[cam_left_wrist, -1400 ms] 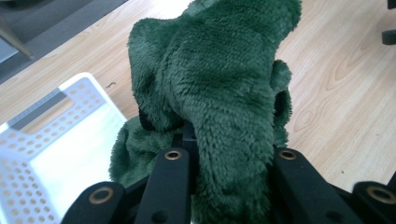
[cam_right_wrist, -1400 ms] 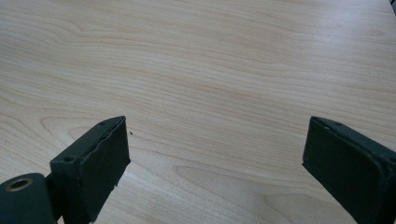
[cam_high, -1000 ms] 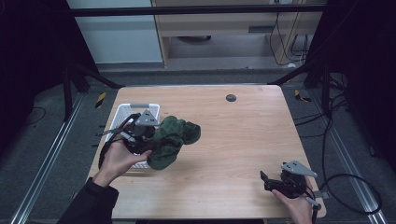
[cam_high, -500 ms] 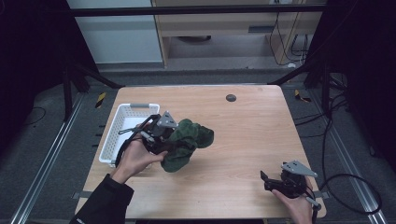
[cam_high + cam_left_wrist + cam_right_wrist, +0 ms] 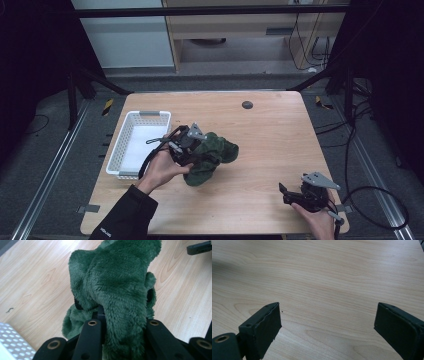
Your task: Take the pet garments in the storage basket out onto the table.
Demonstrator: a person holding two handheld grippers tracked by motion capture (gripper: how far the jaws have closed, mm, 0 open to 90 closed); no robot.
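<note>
A green plush toy (image 5: pixel 212 155) hangs over the middle of the wooden table, just right of the white basket (image 5: pixel 129 145). My left gripper (image 5: pixel 192 150) is shut on it. In the left gripper view the plush toy (image 5: pixel 117 290) bulges up between the two black jaws, which press on it from both sides. My right gripper (image 5: pixel 286 194) rests near the table's front right corner, held by a hand. In the right gripper view its jaws stand wide apart over bare wood, right gripper (image 5: pixel 327 325) open with nothing between them.
The white basket's rim (image 5: pixel 150 114) lies at the table's left side. A small dark round spot (image 5: pixel 247 104) sits near the far edge. The table (image 5: pixel 280 145) is ringed by a metal frame and cables on the floor.
My left hand has carried the plush toy rightward and down, from over the basket to the middle of the table. The right gripper has not moved.
</note>
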